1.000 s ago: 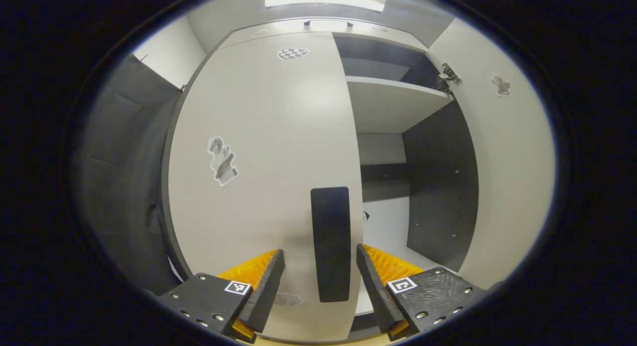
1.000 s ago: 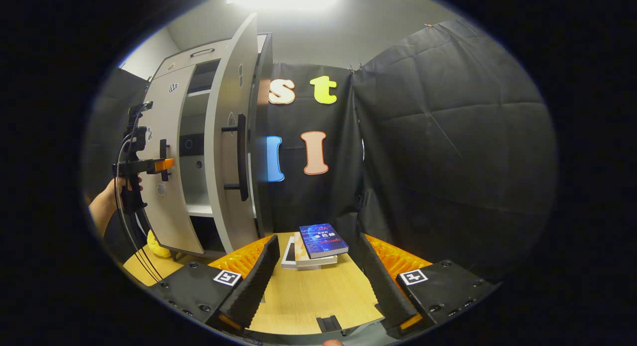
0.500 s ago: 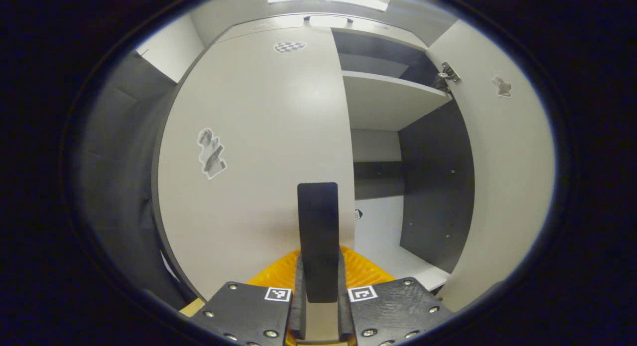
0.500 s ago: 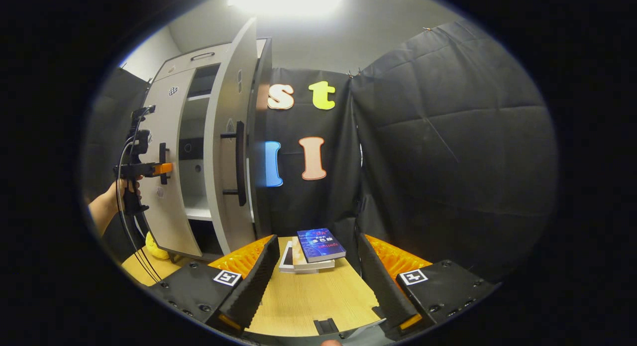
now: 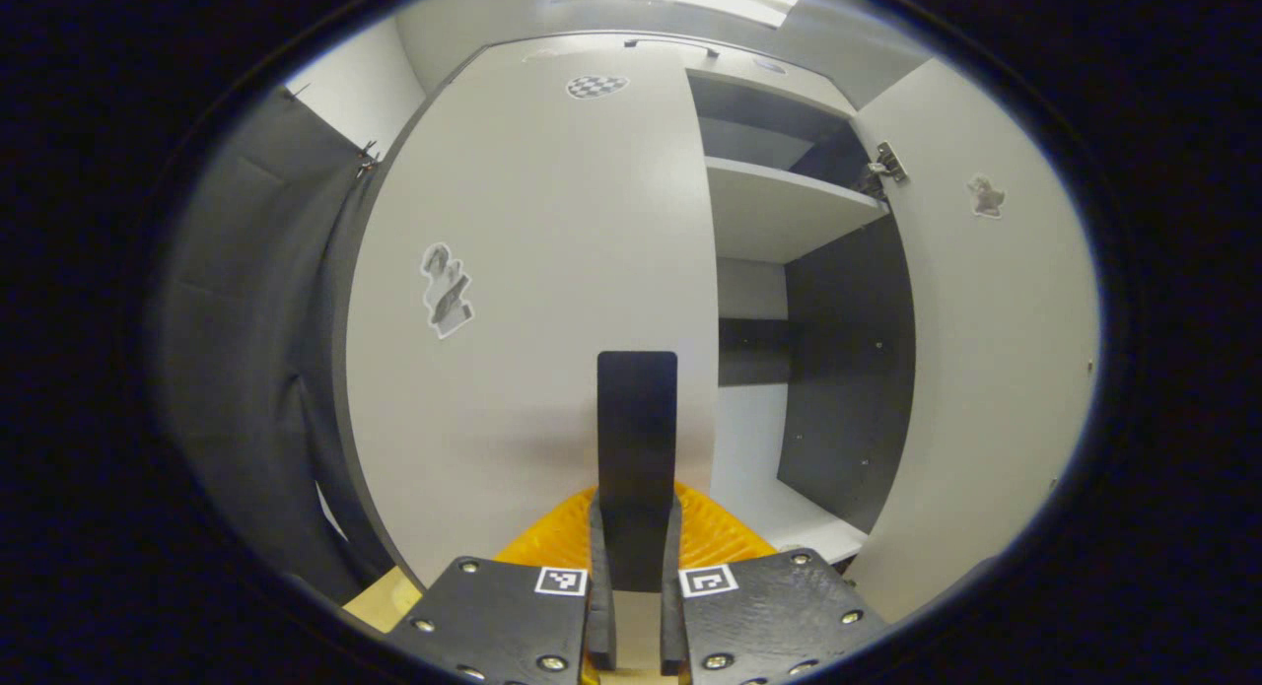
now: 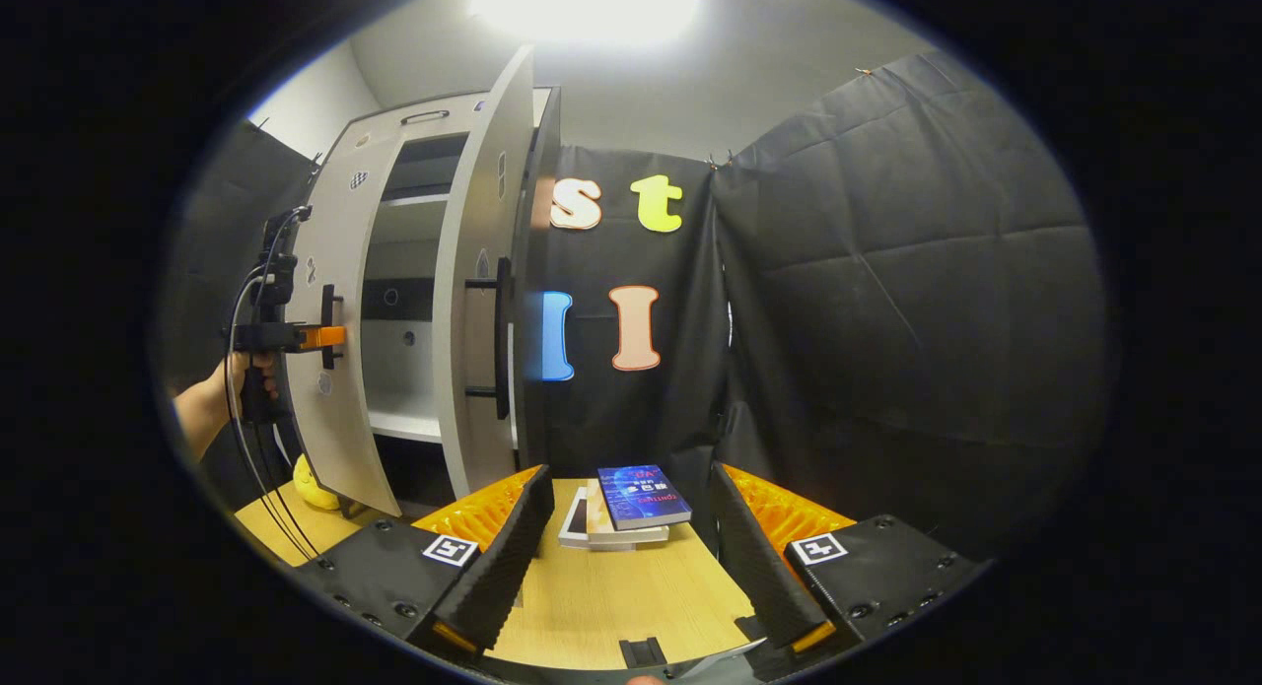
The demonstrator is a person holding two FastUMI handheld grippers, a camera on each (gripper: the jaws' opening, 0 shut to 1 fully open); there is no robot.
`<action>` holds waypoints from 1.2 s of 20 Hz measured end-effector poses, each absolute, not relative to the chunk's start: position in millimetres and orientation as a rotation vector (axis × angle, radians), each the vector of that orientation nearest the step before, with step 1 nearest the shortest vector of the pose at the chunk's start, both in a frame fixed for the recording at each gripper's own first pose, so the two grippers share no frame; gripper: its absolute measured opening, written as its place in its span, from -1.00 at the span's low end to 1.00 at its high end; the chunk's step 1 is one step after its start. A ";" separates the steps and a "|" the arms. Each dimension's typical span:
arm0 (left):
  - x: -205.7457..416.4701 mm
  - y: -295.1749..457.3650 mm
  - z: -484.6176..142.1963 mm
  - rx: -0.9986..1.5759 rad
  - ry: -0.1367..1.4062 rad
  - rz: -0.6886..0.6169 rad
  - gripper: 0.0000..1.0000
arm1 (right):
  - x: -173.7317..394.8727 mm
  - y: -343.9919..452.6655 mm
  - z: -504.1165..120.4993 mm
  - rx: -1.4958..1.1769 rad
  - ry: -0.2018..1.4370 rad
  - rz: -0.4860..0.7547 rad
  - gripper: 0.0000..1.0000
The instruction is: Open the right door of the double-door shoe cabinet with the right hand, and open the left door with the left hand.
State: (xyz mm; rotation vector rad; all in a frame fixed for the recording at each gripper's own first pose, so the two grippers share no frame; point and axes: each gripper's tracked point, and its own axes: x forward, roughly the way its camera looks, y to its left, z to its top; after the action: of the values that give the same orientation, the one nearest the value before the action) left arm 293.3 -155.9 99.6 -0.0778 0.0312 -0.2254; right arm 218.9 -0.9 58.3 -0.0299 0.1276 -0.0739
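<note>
My left claw (image 5: 631, 606) clamps the upright handle (image 5: 637, 439) of the left door (image 5: 532, 271). Right gripper view adds the right door (image 6: 478, 301) swung outward; my right claw (image 6: 626, 557) gapes wide over the tabletop (image 6: 621, 596).

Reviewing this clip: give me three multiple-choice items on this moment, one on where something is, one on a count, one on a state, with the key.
1. Where does the stack of books lie?
A. on the wooden table top, ahead of the right gripper
B. on a shelf inside the cabinet
C. on top of the cabinet

2. How many black bar handles show on the two doors in the right gripper view?
A. one
B. two
C. four

3. What is the left gripper doing?
A. hanging open, away from the door
B. shut on the left door handle
C. holding a book

Key: 1 A, the books rest on the table between the right gripper fingers. 2 B, one left door handle and one right door handle. 3 B, both fingers press on the bar's lower end.
</note>
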 end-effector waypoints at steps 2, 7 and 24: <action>281.8 -151.6 101.3 -0.080 0.029 -0.247 -0.62 | 219.6 4.3 58.7 -0.024 0.129 -0.055 0.99; 261.8 -140.6 105.5 -0.062 0.029 -0.279 -0.64 | 223.9 20.5 59.5 -0.019 0.124 0.002 0.93; 196.9 -68.8 102.8 -0.058 0.027 -0.308 -0.63 | 228.0 53.9 65.7 -0.019 0.092 0.123 0.99</action>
State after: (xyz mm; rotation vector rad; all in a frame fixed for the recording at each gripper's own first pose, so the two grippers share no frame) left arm 196.9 -68.8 102.8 -0.0578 0.0274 -0.3079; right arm 228.0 53.9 65.7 -0.0191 0.0921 0.1233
